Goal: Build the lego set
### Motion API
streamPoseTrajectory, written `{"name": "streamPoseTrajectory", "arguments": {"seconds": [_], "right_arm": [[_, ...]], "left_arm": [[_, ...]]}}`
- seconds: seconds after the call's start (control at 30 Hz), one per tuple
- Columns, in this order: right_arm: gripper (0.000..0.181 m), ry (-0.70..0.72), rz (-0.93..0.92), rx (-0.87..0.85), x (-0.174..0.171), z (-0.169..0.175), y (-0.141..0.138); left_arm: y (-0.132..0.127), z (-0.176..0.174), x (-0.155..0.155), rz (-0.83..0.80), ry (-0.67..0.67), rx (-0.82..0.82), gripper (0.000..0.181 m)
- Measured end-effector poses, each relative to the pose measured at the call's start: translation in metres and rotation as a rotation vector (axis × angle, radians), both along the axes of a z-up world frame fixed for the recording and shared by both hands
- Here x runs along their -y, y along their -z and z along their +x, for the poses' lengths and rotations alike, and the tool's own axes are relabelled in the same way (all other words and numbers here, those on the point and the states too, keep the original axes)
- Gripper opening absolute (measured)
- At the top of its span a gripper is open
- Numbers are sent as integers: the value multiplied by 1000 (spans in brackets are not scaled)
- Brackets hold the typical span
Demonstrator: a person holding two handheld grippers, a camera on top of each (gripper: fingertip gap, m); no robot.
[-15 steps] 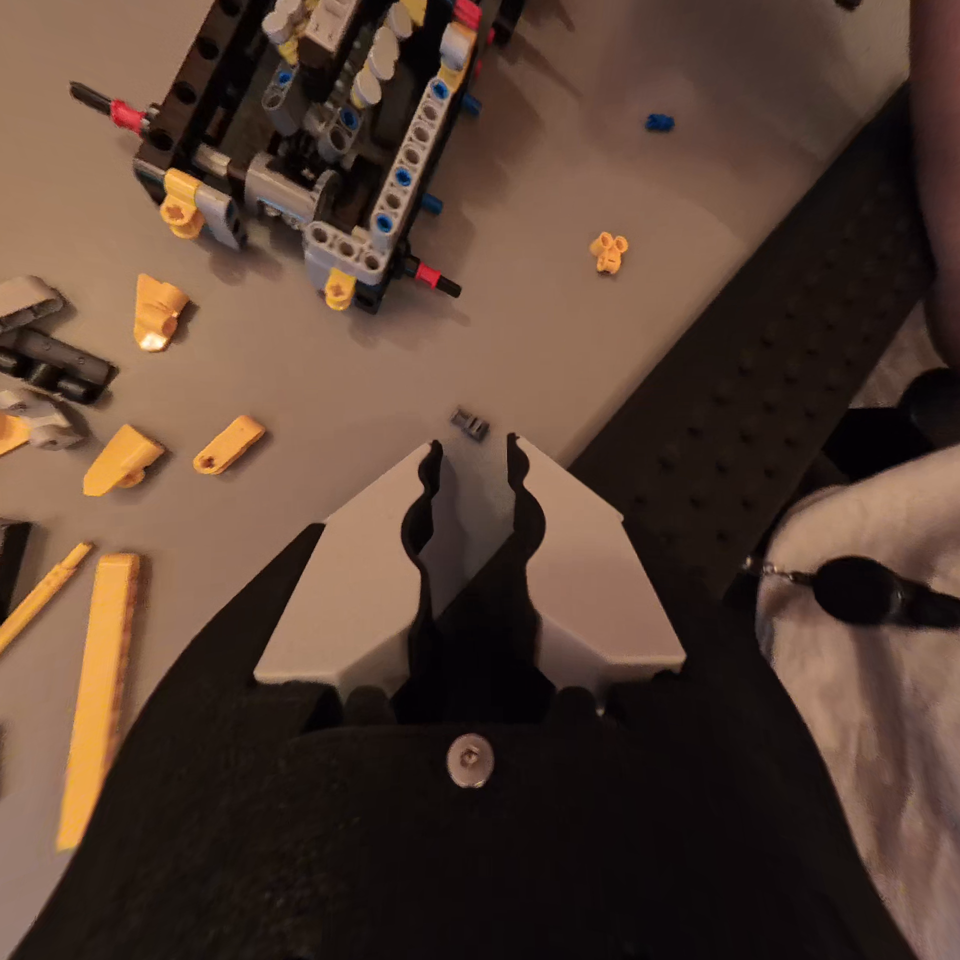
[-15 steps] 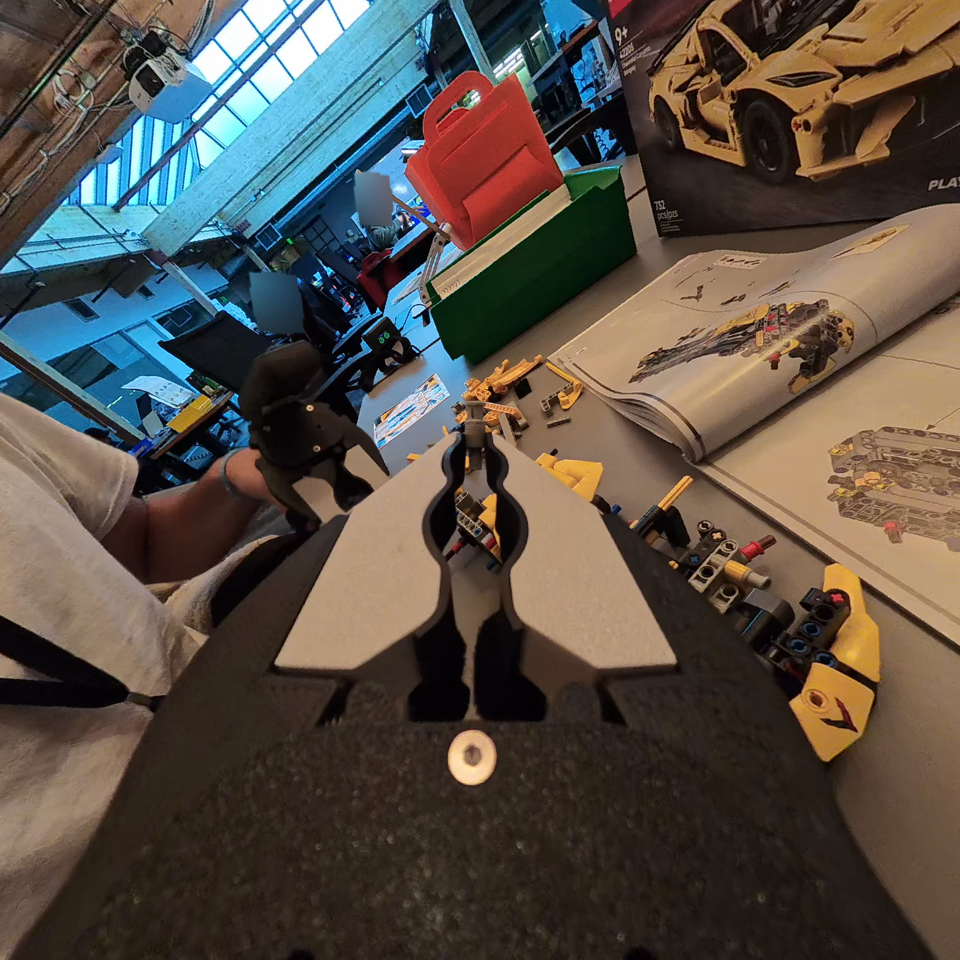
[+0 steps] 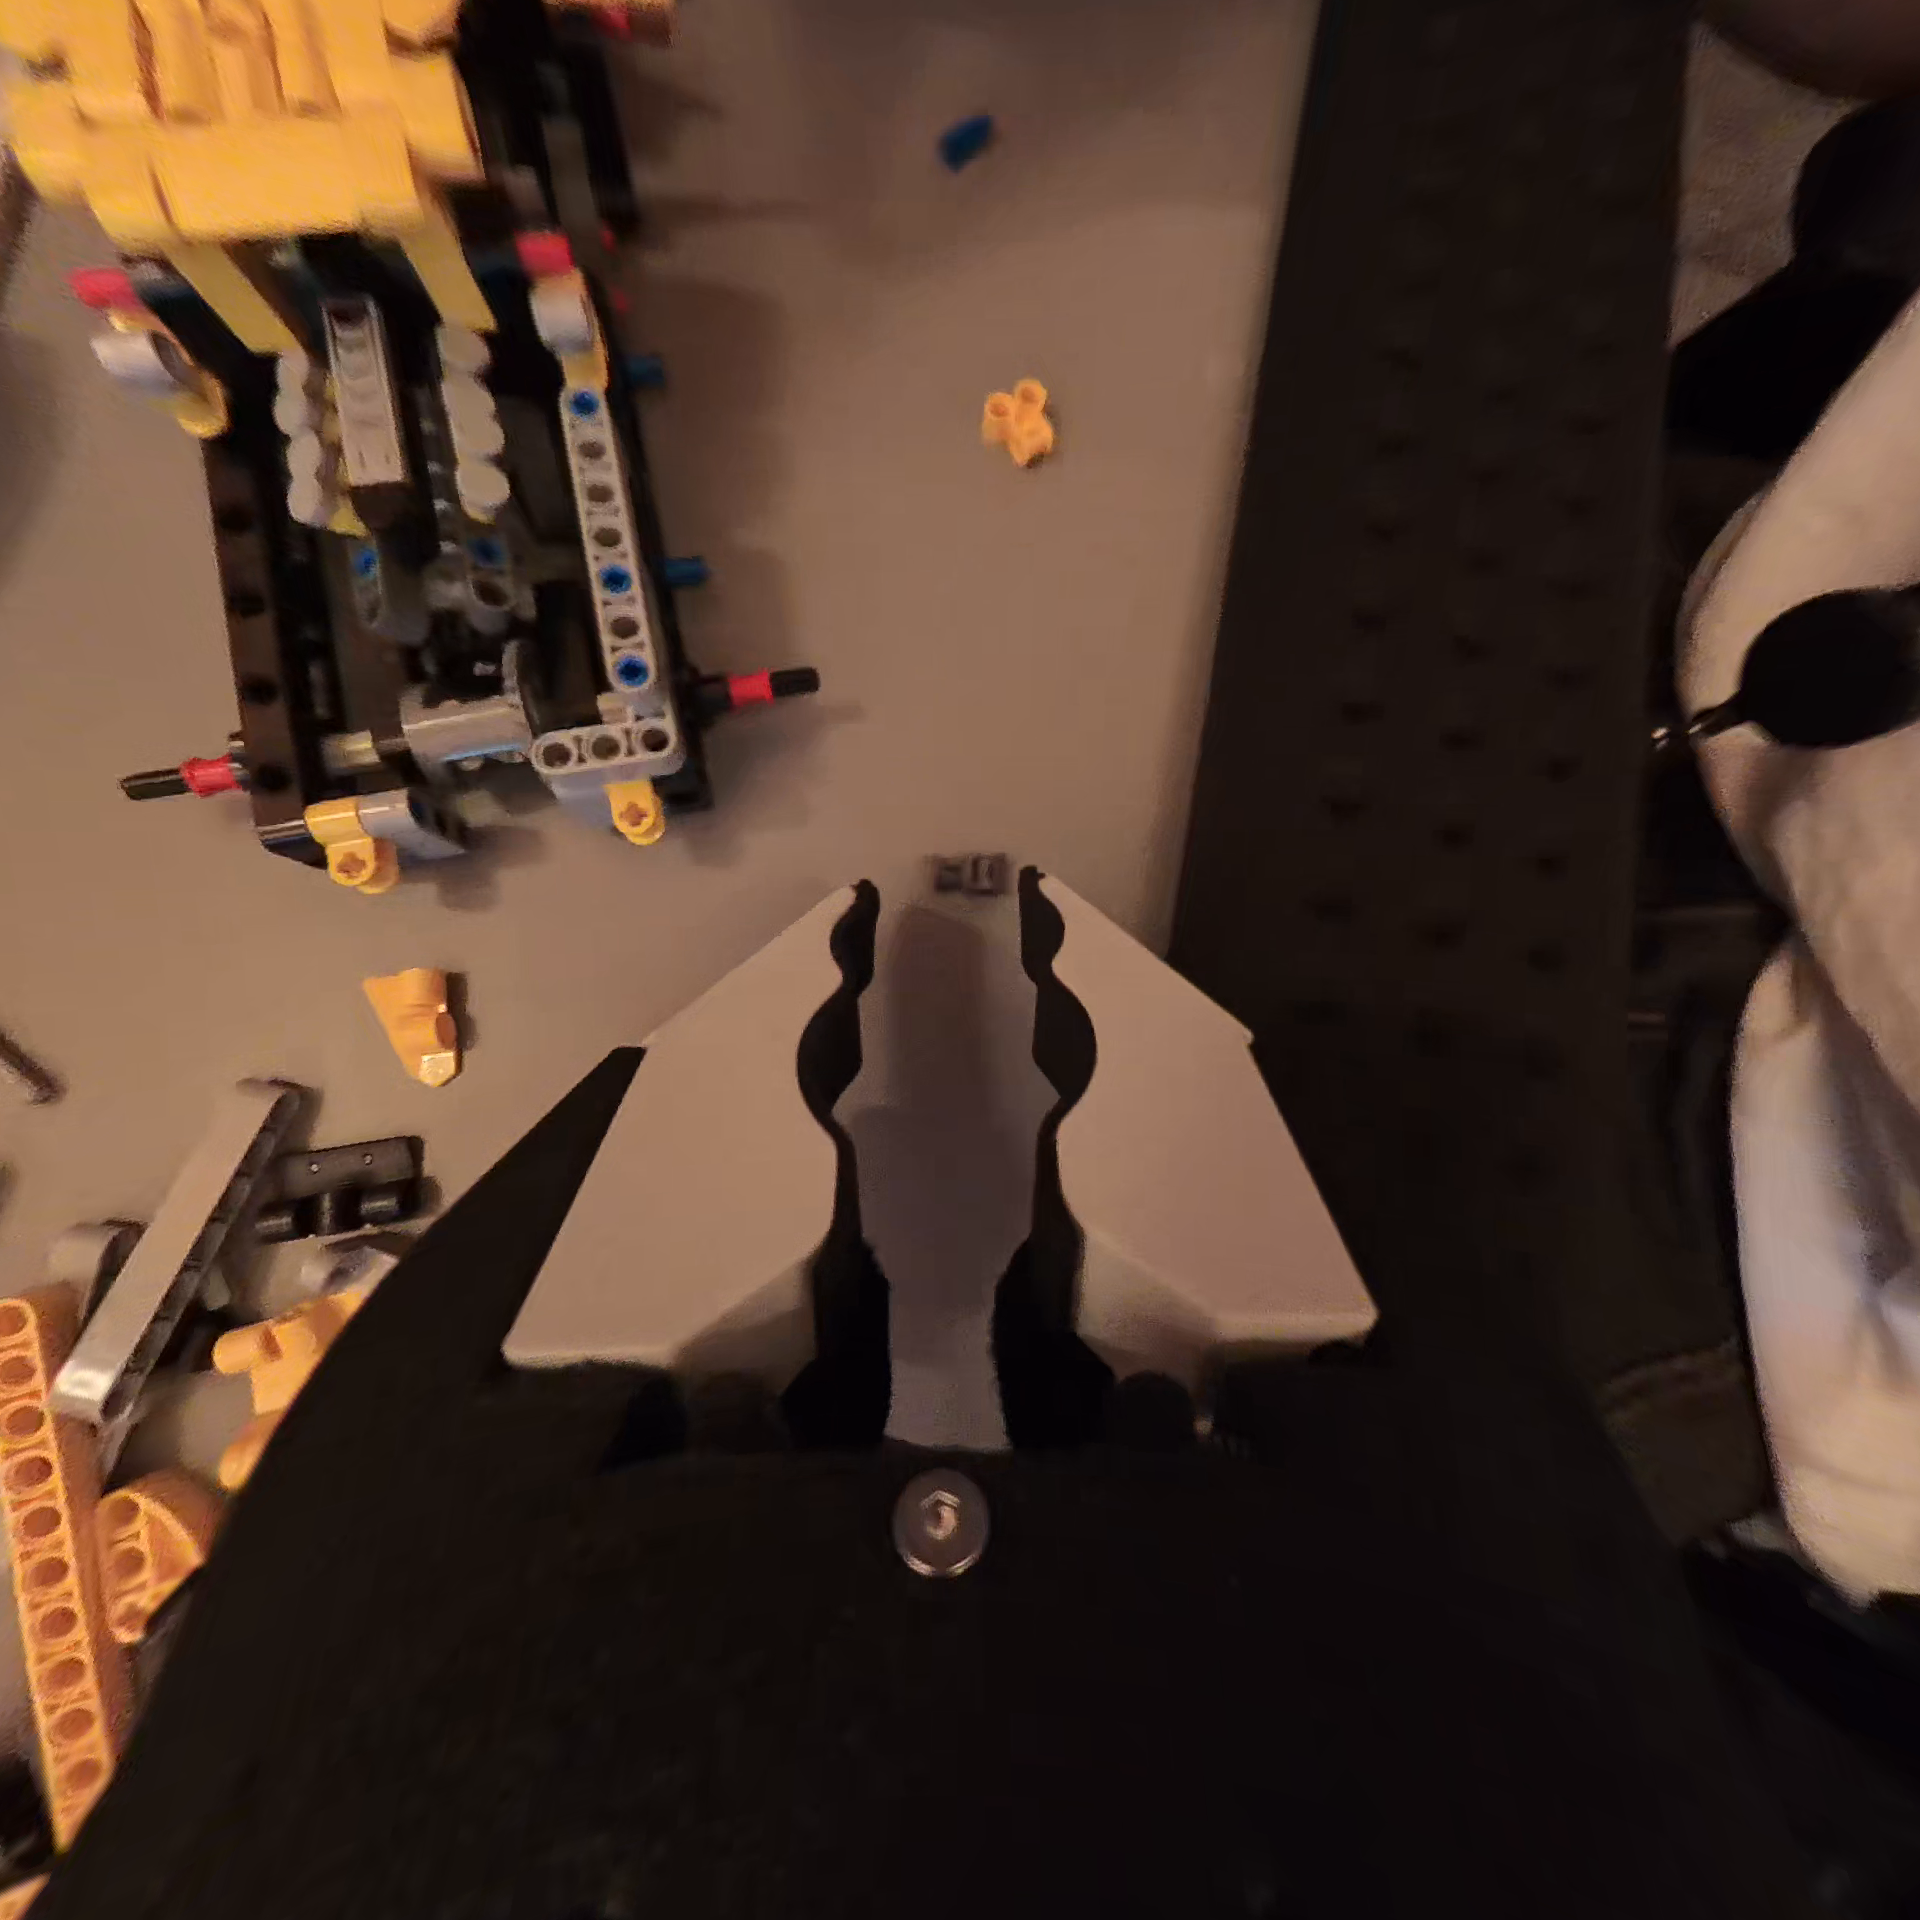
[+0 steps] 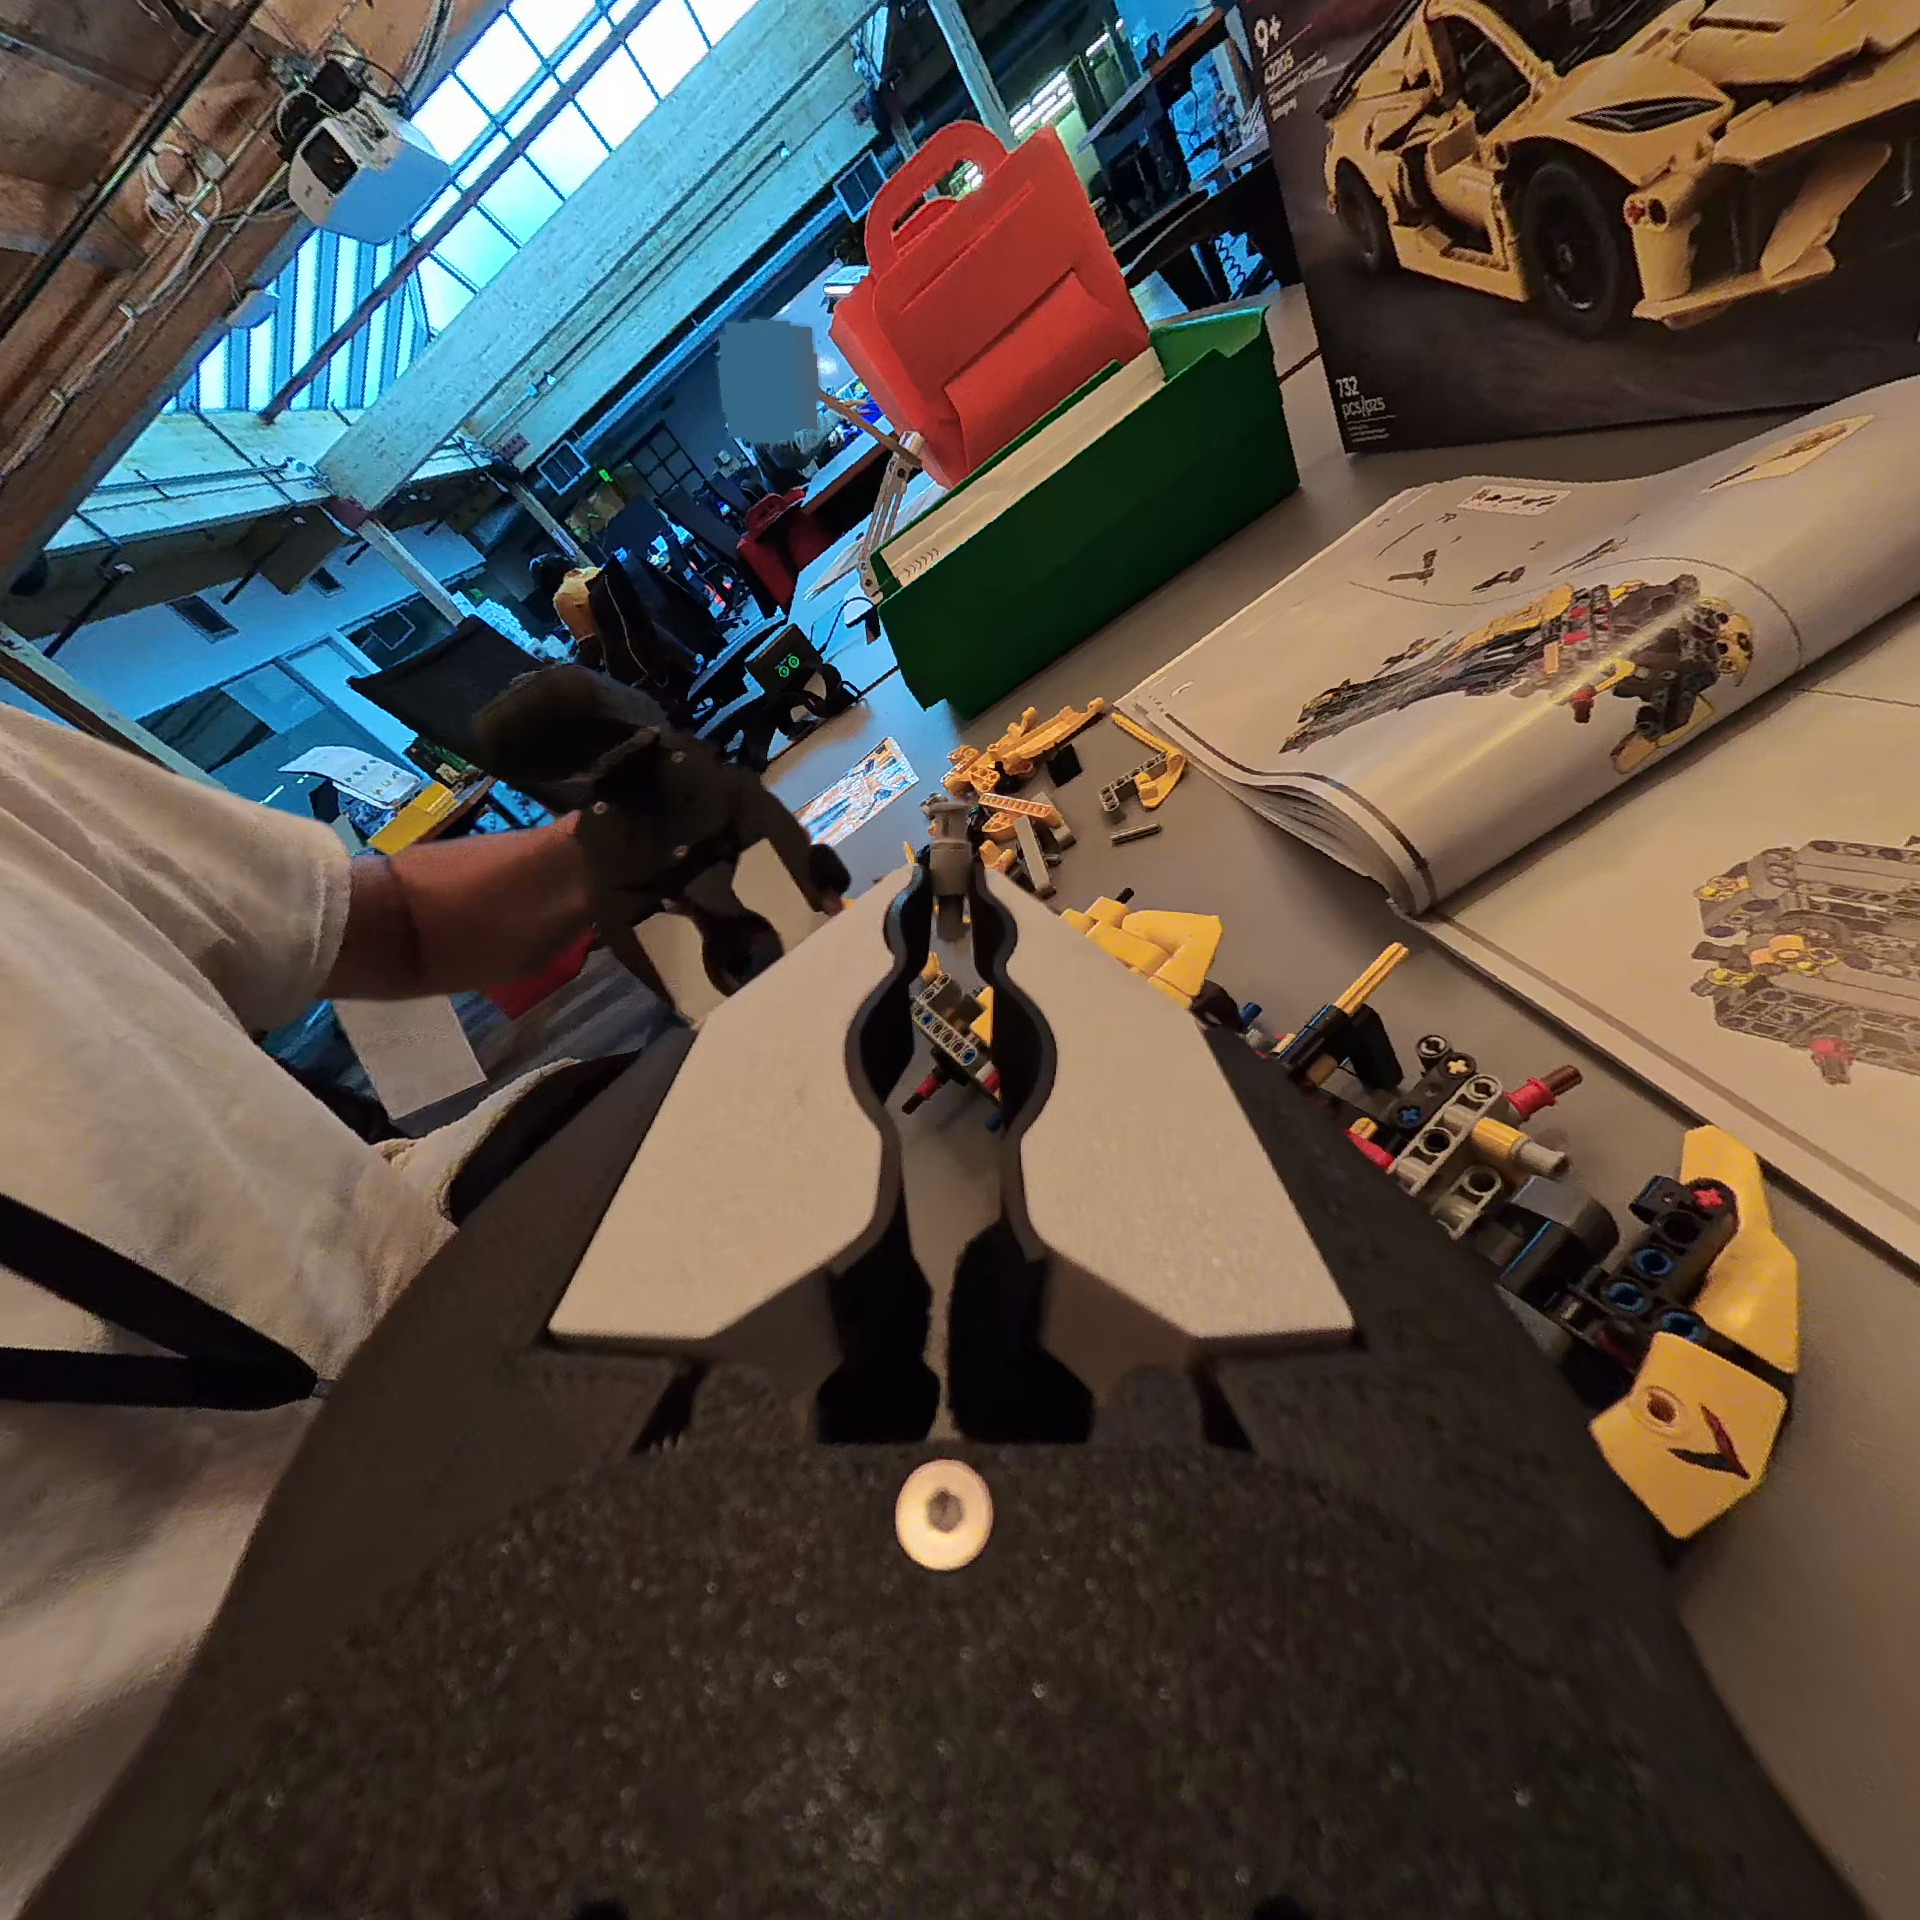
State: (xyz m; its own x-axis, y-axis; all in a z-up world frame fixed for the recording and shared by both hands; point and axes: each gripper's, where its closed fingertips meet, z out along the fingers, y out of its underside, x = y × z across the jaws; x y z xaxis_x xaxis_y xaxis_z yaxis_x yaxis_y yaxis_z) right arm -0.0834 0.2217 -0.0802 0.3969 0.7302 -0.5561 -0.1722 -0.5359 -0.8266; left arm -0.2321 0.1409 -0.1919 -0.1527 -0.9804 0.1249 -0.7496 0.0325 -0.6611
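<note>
While wide apart (left tool [image 3: 945,885]), one dark piece [image 3: 968,873] ahead; right tool [image 4: 948,883] tight on one grey connector [image 4: 943,831].

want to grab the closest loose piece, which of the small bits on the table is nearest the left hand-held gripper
The small dark grey piece, lying just beyond the left hand-held gripper. The yellow connector and blue pin lie farther off.

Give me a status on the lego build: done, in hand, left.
Done: a black-and-grey chassis with yellow panels stands assembled on the table.

In hand: the right gripper is shut on a small grey piece; the left gripper, open, hovers just short of a small dark grey connector.

Left: plenty. Loose yellow parts and a separate sub-assembly are still unattached.
</note>
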Motion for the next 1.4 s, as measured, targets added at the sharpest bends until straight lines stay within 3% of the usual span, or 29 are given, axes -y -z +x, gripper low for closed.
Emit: {"name": "streamPoseTrajectory", "arguments": {"seconds": [0.27,0.37,0.57,0.7,0.9,1.03,1.2,1.4], "right_arm": [[5,-2,-6,17,-1,-1,4],[5,-5,-12,11,-1,-2,5],[5,-51,-8,12,4,-20,7],[6,-97,-7,27,11,-37,10],[5,-242,-65,20,37,-91,15],[6,-285,-71,44,48,-115,20],[6,-300,-87,-41,50,-122,12],[6,-268,-75,0,47,-124,18]], "left_arm": [[14,6,7,-28,88,2,33],[17,8,2,25,65,13,15],[16,8,-6,154,25,50,15],[-4,15,-4,211,-3,185,14],[-64,24,-16,467,-98,478,14],[-91,19,-25,540,-165,571,13],[-95,17,-29,631,-157,552,13],[-88,18,-36,678,-146,499,13]]}}
